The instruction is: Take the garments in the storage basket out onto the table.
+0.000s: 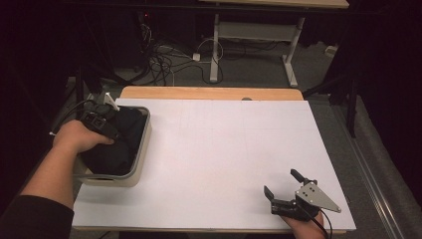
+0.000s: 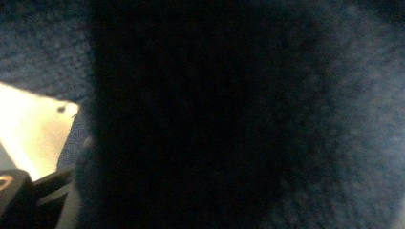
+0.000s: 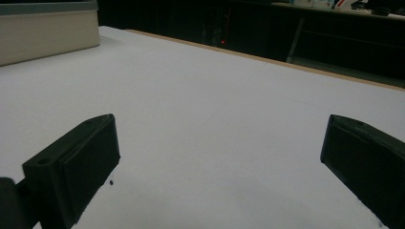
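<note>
The dark cloth is lying bundled inside the beige bin at the table's left edge, and I am pushing my left gripper down into it. In the left gripper view the dark blue fuzzy fabric is pressing right up against the lens, so I cannot tell whether those jaws are spread or pinching. A pale strip of the bin's inner wall is showing at the left there. My right gripper is resting low over the white table top, near its front right corner, well apart from the bin, jaws spread wide and gripping nothing.
</note>
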Available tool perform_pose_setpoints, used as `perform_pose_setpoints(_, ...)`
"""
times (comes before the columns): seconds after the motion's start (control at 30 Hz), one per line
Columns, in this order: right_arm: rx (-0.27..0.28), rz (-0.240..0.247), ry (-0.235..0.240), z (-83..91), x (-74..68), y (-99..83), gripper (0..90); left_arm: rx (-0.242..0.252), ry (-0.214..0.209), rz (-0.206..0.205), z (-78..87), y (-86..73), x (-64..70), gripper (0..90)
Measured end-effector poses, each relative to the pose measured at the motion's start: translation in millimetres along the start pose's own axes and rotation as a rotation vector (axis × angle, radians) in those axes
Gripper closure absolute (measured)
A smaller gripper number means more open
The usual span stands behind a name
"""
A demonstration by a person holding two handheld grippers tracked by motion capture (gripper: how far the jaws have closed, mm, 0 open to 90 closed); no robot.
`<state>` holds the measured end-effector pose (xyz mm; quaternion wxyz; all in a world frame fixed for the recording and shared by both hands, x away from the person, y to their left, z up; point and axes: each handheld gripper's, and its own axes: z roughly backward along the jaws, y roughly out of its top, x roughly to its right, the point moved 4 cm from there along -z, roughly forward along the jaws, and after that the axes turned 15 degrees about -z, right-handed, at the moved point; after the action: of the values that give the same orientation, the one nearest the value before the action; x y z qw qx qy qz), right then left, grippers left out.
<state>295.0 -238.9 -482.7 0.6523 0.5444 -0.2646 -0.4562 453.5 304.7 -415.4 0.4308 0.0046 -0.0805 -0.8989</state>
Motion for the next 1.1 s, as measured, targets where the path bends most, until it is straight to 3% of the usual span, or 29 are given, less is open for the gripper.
perform_pose_setpoints(0.73, 0.005, 0.002, 0.005, 0.7, -1.2, 0.9, 0.0, -0.061, -0.016, -0.015, 33.4, 1.9, 9.2, 43.2)
perform_pose_setpoints(1.1, 0.004, 0.004, 0.005, 0.2, -2.4, 0.5, 0.0, -0.084, -0.002, -0.01, 50.6, 3.9, 13.1, 43.2)
